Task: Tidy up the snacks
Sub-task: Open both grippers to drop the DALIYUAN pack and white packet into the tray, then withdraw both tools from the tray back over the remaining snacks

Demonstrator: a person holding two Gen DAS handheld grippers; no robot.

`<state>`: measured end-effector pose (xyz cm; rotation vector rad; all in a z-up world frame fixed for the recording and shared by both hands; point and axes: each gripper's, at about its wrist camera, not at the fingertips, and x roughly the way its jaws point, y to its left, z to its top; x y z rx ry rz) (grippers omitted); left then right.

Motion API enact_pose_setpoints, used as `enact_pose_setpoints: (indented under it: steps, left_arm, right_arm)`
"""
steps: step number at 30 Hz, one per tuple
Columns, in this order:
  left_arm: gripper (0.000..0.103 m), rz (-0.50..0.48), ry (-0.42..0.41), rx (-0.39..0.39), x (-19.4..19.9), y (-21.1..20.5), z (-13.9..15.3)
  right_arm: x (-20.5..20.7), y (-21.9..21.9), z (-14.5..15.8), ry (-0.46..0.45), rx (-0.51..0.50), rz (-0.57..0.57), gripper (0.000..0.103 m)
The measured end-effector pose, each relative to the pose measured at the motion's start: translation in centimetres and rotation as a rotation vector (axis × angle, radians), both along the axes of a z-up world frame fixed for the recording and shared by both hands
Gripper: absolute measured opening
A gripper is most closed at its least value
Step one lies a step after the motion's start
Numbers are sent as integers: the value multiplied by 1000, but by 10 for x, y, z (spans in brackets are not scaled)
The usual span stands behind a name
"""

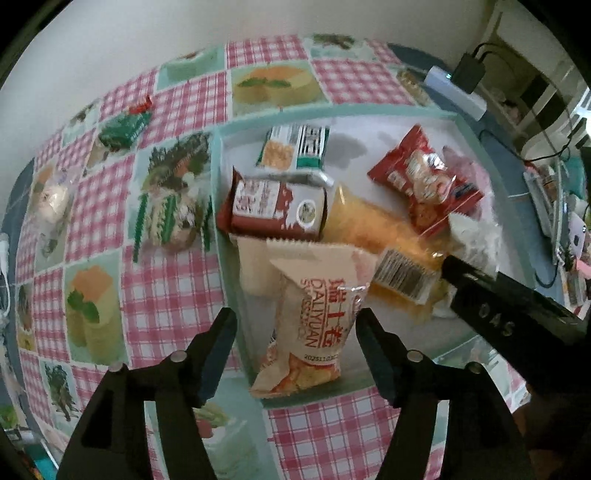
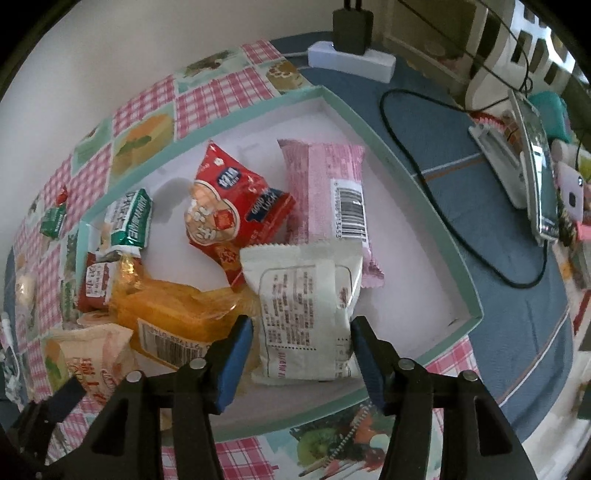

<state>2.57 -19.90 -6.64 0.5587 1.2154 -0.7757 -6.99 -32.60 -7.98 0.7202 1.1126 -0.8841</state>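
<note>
Currently both grippers point steeply down over a shallow teal-rimmed tray (image 2: 373,122) that sits on a pink checked tablecloth (image 1: 92,206).

Left gripper (image 1: 295,328): jaws partly apart, pads clear of the cream snack packet with red lettering (image 1: 314,321) that lies between them. The packet rests at the tray's near left edge, its lower end lapping over the rim. No grip visible.

Right gripper (image 2: 302,339): jaws partly apart, straddling a white snack packet (image 2: 306,310) that lies in the near part of the tray. Whether the blue pads (image 2: 236,358) touch its sides I cannot tell; the packet lies flat on the tray floor.

Other contents of the tray:
- orange packet (image 2: 177,314), between the cream and white packets, barcode label up
- red packet (image 2: 229,214), mid tray, partly under the white one
- pink packet (image 2: 328,192), far right, barcode up
- brown-and-white packet (image 1: 273,206), left side
- green-and-white packet (image 1: 295,144), far left corner

Outside the tray, on the cloth to the far left: a small green packet (image 1: 125,127), with a small red-wrapped item (image 1: 142,105) just beyond it.

Far right, off the cloth: a white power strip (image 2: 351,61) with a black plug (image 2: 352,26).
</note>
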Motion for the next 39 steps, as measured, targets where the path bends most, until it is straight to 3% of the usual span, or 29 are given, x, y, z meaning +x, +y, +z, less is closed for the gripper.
enact_pose_setpoints:
  steps: [6, 9, 13, 21, 30, 39]
  left_arm:
    - [70, 22, -36, -30, 8, 10, 24]
    - [72, 75, -28, -40, 19, 20, 34]
    - [81, 178, 23, -58, 52, 39, 32]
    - [87, 423, 65, -31, 119, 94, 15]
    - [88, 545, 87, -51, 153, 134, 10]
    - [88, 637, 49, -45, 178, 172, 15]
  right_arm:
    - [2, 2, 17, -29, -26, -7, 63]
    - [3, 4, 30, -52, -53, -11, 62]
    - [3, 12, 47, -74, -85, -13, 63]
    - [19, 31, 49, -88, -80, 75, 82]
    - [54, 70, 54, -107, -115, 199, 102]
    - [93, 110, 58, -152, -100, 265, 103]
